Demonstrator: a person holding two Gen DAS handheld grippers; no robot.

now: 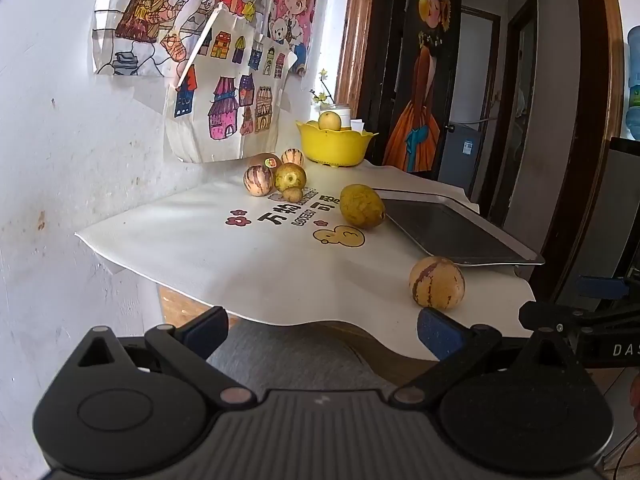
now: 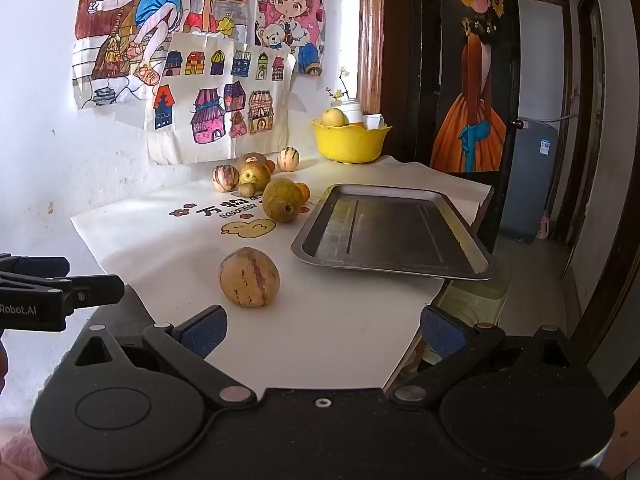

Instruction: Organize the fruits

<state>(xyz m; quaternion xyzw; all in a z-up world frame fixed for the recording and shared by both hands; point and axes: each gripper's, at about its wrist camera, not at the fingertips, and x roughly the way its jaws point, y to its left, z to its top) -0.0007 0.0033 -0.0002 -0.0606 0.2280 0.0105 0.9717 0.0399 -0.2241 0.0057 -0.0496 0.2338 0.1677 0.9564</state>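
Note:
A striped tan melon lies near the front edge of the white cloth. Farther back sits a greenish-yellow pear, beside a dark metal tray. Several more fruits cluster near the wall. A yellow bowl at the back holds a pale fruit. My left gripper is open and empty, short of the table's front edge. My right gripper is open and empty over the cloth's front, with the striped melon just ahead to its left.
The table stands against a white wall hung with coloured drawings. The right gripper's body shows at the left view's right edge, and the left gripper's body at the right view's left edge. A doorway opens on the right.

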